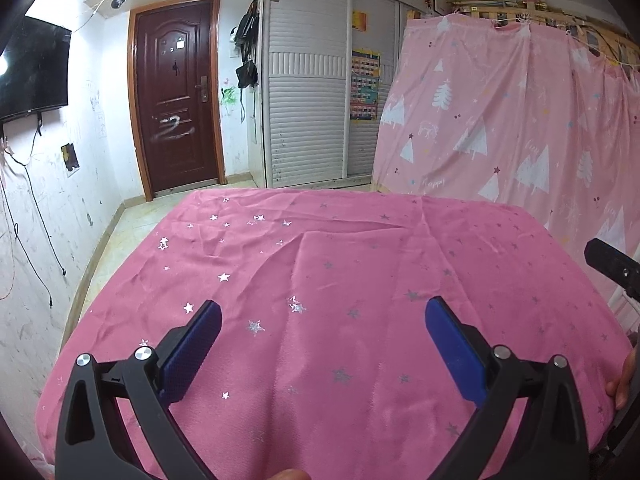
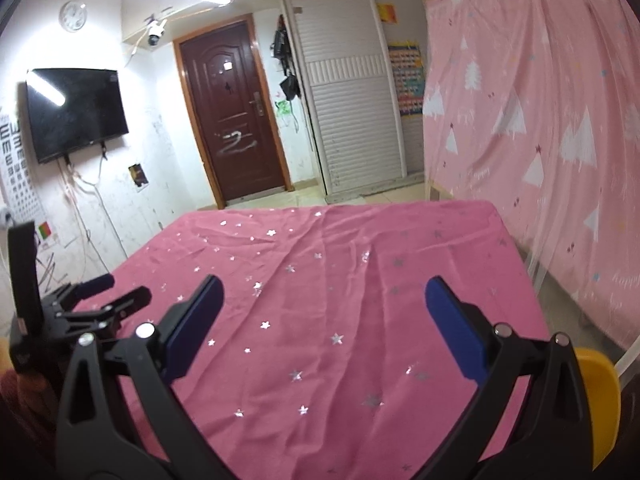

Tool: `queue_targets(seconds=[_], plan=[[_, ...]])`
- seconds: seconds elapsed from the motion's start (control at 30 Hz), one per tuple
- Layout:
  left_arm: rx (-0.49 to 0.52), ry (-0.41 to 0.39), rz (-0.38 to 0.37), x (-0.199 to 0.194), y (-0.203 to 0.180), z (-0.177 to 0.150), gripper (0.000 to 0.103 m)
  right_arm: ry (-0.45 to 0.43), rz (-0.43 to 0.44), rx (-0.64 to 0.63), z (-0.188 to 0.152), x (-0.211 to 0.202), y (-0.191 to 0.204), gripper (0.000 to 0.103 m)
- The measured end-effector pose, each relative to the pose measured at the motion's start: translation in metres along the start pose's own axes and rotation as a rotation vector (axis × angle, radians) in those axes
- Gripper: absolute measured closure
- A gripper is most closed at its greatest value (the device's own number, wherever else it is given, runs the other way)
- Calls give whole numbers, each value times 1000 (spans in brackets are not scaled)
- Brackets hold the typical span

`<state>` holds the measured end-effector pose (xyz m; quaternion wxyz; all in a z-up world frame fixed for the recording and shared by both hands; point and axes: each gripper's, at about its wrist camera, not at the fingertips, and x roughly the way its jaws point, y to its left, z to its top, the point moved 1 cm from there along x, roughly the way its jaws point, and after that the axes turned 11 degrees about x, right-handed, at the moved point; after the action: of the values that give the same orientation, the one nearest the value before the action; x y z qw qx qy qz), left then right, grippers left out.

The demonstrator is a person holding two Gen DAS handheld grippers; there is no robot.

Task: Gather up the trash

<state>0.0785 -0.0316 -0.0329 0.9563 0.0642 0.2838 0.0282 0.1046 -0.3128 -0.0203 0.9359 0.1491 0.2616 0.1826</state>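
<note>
Blue-padded fingers of the left gripper [image 1: 323, 312] stood spread wide with nothing between them, hovering over a table covered by a pink cloth [image 1: 360, 264] printed with silver stars. Over the same cloth [image 2: 340, 280] the right gripper [image 2: 324, 292] was likewise spread wide and held nothing. No trash could be made out on the cloth in either view; its wrinkled surface showed only the star print.

Seen from the right wrist, the left gripper [image 2: 108, 292] sat low at the left, over the table's left edge, beside a dark red sleeve [image 2: 20, 408] at the bottom corner. Seen from the left wrist, a black tip of the right gripper [image 1: 612, 268] reached in at the right edge, and part of a hand [image 1: 624, 380] showed below it. A yellow plastic object [image 2: 600, 400] stood at the lower right of the right wrist view, just off the table's near right corner; what it was could not be told.

Beyond the table, a pink curtain [image 1: 500, 120] with white trees hung along the right side. A dark brown door [image 1: 176, 92] stood at the far end of the room, with white slatted cabinet doors [image 1: 308, 92] to its right and black bags [image 1: 247, 48] hanging between them. A black television [image 2: 76, 112] was mounted on the scuffed white wall at the left, with a round clock [image 2: 73, 16] above it and a white security camera [image 2: 155, 34] near the ceiling.
</note>
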Motion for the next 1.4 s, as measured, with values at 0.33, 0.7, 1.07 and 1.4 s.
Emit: queue_targets(seconds=[0.33,0.7,1.07,1.4], plan=[[-18,15,-4,1,3,1,8,-4,-10,-35,-3,1,5,6],[-20,19,-2,2,2,1,8,-6,-11,-38,-4,1,5,6],[-18,17,-1,3,2,0,8,-4,-11,-36,-4,1,5,6],[-19,21,3,3,3,0,8,-5,-11,-37,-5,1,6,6]])
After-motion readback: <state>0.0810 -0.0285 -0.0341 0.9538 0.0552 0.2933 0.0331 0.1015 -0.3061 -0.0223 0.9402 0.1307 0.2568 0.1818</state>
